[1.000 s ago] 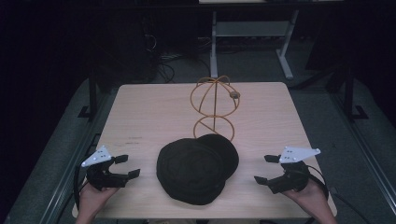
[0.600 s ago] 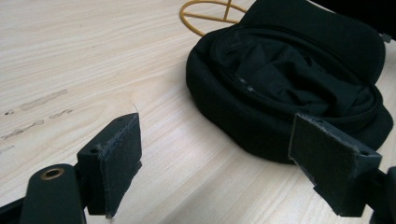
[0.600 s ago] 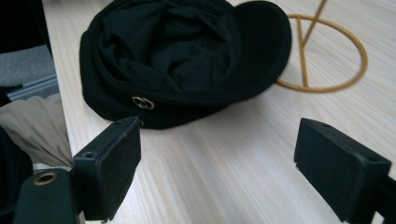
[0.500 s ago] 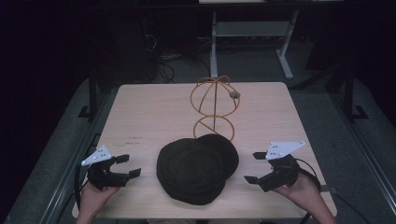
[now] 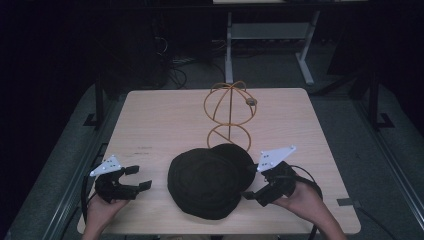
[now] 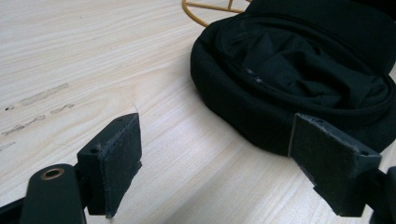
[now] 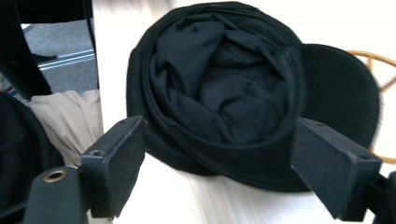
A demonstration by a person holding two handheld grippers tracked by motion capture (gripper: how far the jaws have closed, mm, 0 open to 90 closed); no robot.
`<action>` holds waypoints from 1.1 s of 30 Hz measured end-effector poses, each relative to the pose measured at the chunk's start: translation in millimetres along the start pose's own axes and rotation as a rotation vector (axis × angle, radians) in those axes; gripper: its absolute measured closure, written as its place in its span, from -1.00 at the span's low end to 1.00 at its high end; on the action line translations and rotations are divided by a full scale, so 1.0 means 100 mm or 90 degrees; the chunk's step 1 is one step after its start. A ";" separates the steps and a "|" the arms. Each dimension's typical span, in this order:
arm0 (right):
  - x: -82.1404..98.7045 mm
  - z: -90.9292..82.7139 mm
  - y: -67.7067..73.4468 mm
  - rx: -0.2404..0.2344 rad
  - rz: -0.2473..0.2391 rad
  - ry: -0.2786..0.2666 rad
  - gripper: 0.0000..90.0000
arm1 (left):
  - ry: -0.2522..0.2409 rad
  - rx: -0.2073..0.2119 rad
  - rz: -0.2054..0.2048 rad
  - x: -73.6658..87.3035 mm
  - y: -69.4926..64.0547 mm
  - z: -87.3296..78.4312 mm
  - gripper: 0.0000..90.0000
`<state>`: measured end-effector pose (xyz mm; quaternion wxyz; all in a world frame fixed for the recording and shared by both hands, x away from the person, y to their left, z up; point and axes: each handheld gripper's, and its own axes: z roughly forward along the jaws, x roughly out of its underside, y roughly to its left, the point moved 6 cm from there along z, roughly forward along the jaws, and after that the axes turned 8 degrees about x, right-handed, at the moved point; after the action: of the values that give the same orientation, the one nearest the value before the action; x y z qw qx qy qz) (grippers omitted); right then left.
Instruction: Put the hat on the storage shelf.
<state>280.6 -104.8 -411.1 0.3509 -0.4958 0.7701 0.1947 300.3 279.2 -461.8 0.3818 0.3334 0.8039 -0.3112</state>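
A black cap [image 5: 210, 180] lies upside down near the table's front edge, its hollow facing up and its brim toward the back. Just behind it stands a gold wire hat stand [image 5: 229, 112] with a round wire base. My right gripper [image 5: 254, 186] is open at the cap's right rim, very close to it; in the right gripper view the cap [image 7: 219, 88] lies just beyond the spread jaws. My left gripper [image 5: 136, 177] is open to the cap's left, a short way off; the cap [image 6: 299, 74] shows beyond its jaws.
The light wooden table [image 5: 160, 120] has faint marks at its left. Behind it are a white desk frame [image 5: 260, 35] and cables on the dark floor. The table's front edge is near both hands.
My right gripper has moved left toward the cap and now sits at its right rim. The left gripper has stayed where it was.
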 end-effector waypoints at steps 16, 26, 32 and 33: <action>-0.21 0.35 0.22 -0.059 -0.038 0.033 -0.28 | -0.005 -0.004 -0.001 0.00 0.03 -0.02 -0.63; -0.28 0.55 0.35 -0.086 -0.075 0.052 -0.11 | -0.007 -0.007 -0.007 0.00 0.03 -0.03 -0.63; -0.31 0.61 0.40 -0.089 -0.086 0.054 -0.03 | -0.003 -0.007 -0.008 0.01 0.03 -0.02 -0.63; -0.32 0.63 0.42 -0.091 -0.088 0.059 0.00 | -0.002 -0.007 -0.008 0.01 0.02 -0.02 -0.63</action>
<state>273.4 -26.0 -432.2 0.2910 -0.5800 0.7338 0.2011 301.3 282.1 -462.1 0.3828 0.3257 0.8070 -0.3100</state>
